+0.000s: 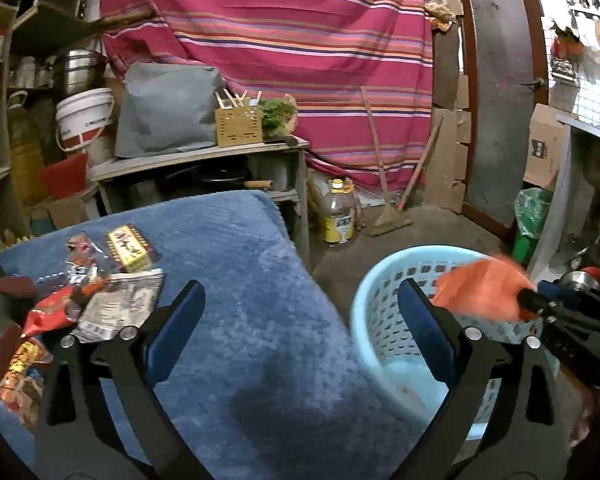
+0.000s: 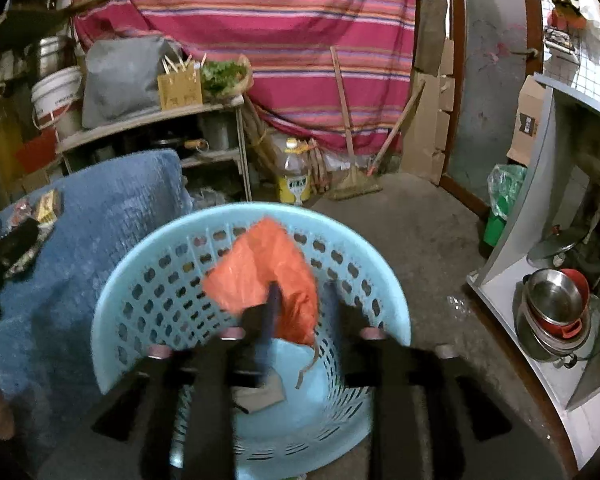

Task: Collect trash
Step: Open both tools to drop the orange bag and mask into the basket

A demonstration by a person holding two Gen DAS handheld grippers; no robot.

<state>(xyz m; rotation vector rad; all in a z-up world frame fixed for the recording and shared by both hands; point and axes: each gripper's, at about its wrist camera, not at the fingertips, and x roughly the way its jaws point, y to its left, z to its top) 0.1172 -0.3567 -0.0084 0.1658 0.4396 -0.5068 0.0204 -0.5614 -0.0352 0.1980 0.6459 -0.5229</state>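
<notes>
Drop step: right claw point(image 2: 300, 312) half-open over blue basket point(image 2: 148, 248), orange wrapper point(image 2: 260, 268) slipping free; left claw point(image 1: 300, 320) wide, empty; next: remaining wrappers point(image 1: 100, 280) on blue-covered counter point(image 1: 240, 280)

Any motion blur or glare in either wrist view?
Left wrist view: orange plastic wrapper is motion-smeared, left gripper and blue fleece cover sharp. Right wrist view: right gripper blurred, light blue perforated plastic basket soft. Both: fisheye bending, overexposed upper right corner.
</notes>
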